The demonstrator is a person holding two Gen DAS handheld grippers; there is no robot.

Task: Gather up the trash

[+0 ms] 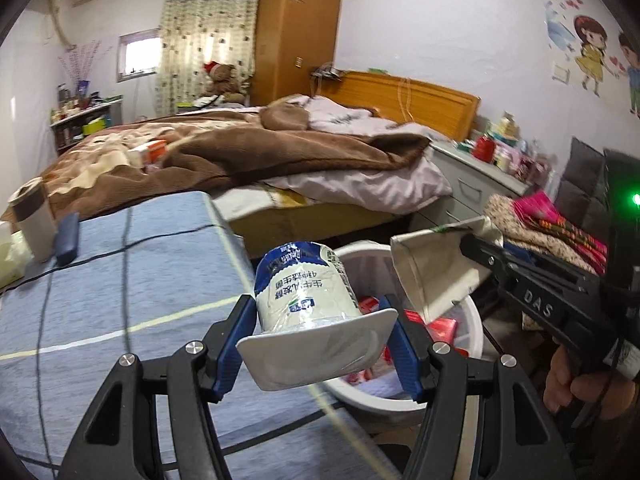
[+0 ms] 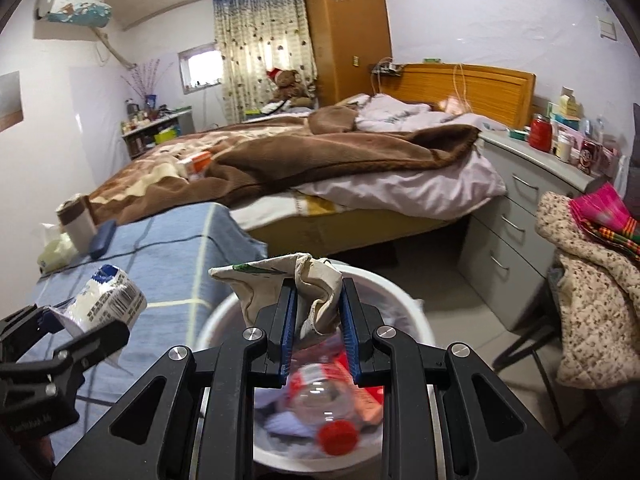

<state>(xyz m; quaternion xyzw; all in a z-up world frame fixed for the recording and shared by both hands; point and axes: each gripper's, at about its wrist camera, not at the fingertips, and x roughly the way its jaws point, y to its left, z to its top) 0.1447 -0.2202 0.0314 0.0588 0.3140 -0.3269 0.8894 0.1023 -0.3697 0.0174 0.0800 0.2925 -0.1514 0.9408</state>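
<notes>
My left gripper (image 1: pixel 316 320) is shut on a white and blue yogurt cup (image 1: pixel 306 284), held at the edge of the blue-covered table (image 1: pixel 120 280) beside the white trash bin (image 1: pixel 468 320). The cup also shows in the right wrist view (image 2: pixel 108 300). My right gripper (image 2: pixel 318 304) is shut on a crumpled cream paper carton (image 2: pixel 280 284) and holds it over the bin (image 2: pixel 408 308). The carton shows in the left wrist view (image 1: pixel 432 272). The bin holds a clear bottle with a red cap (image 2: pixel 332 412) and red wrappers (image 1: pixel 440 326).
A paper cup (image 1: pixel 32 220), a dark blue case (image 1: pixel 68 238) and tissues lie at the table's far left. A bed with a brown blanket (image 2: pixel 320 156) stands behind. A grey drawer unit (image 2: pixel 520 216) and a chair with clothes (image 2: pixel 592 272) are on the right.
</notes>
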